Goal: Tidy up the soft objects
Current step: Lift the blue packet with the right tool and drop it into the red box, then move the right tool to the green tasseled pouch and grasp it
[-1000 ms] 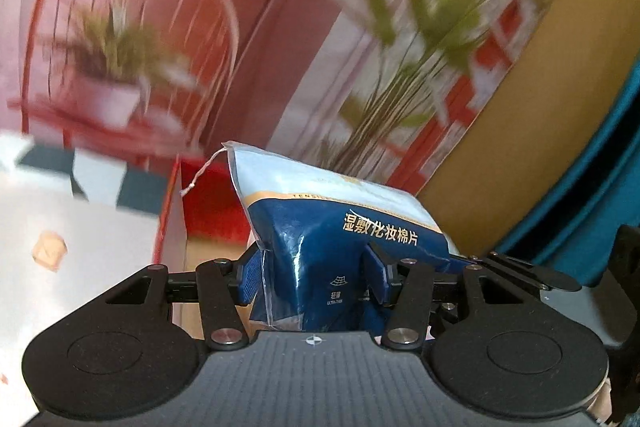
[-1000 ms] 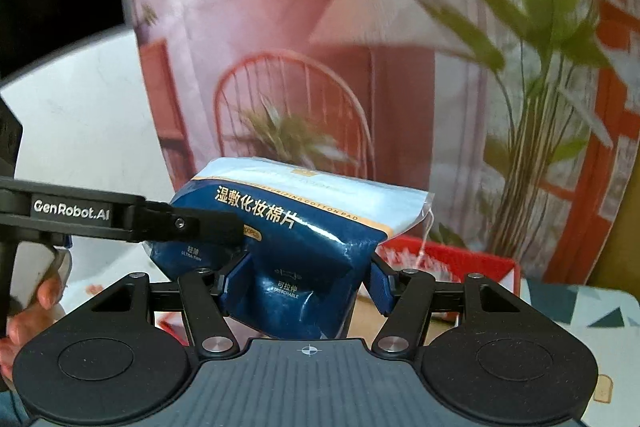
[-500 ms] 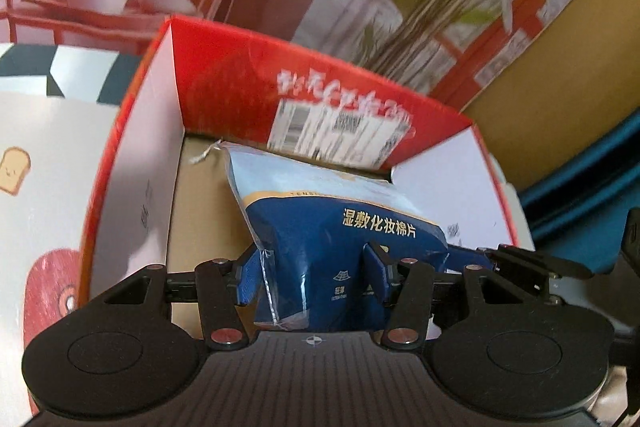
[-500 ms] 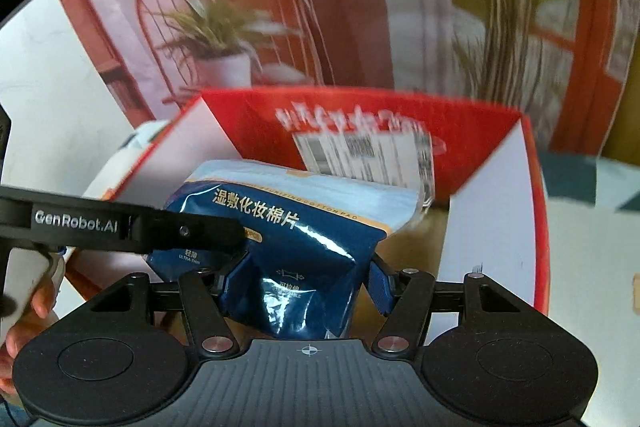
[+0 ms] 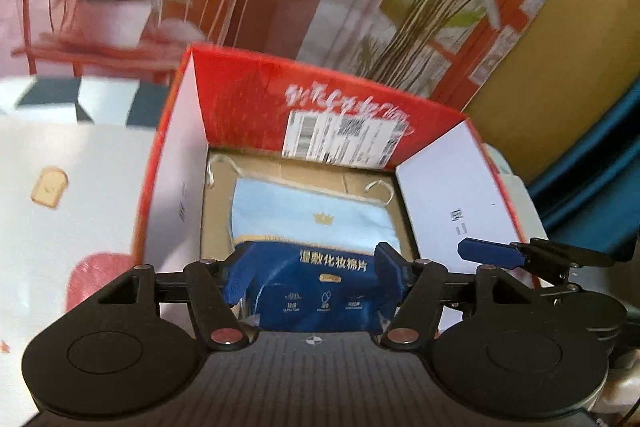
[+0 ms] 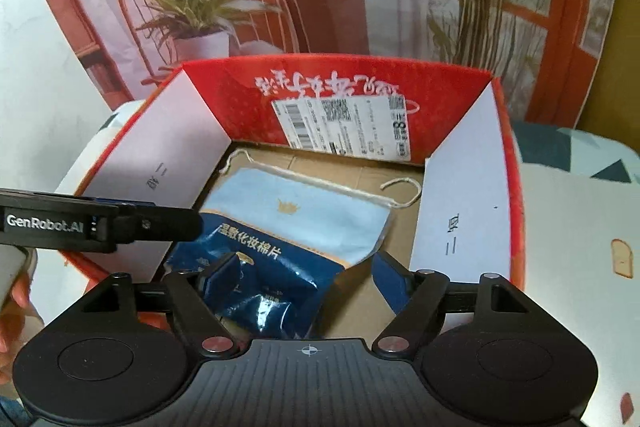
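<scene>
The cotton pad bag (image 6: 280, 227) lies on the floor of the red box (image 6: 460, 211). Both my left gripper (image 5: 316, 267) and right gripper (image 6: 304, 279) have just been opening, pads off it. I lift straight up, avoiding its drawstring (image 6: 400, 191).

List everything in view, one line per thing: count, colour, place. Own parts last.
cotton pad pack: one, dark blue and light blue, lying on the box floor
drawstring: one, cream, at the pack's far end
box: one, red outside, white flaps, on the table
shipping label: one, white, on the box's far wall
table: one, white with toast prints
backdrop: one, printed chair and plants
left tongs: have just opened, pack between them
right tongs: have just opened, right pad clear of the pack
</scene>
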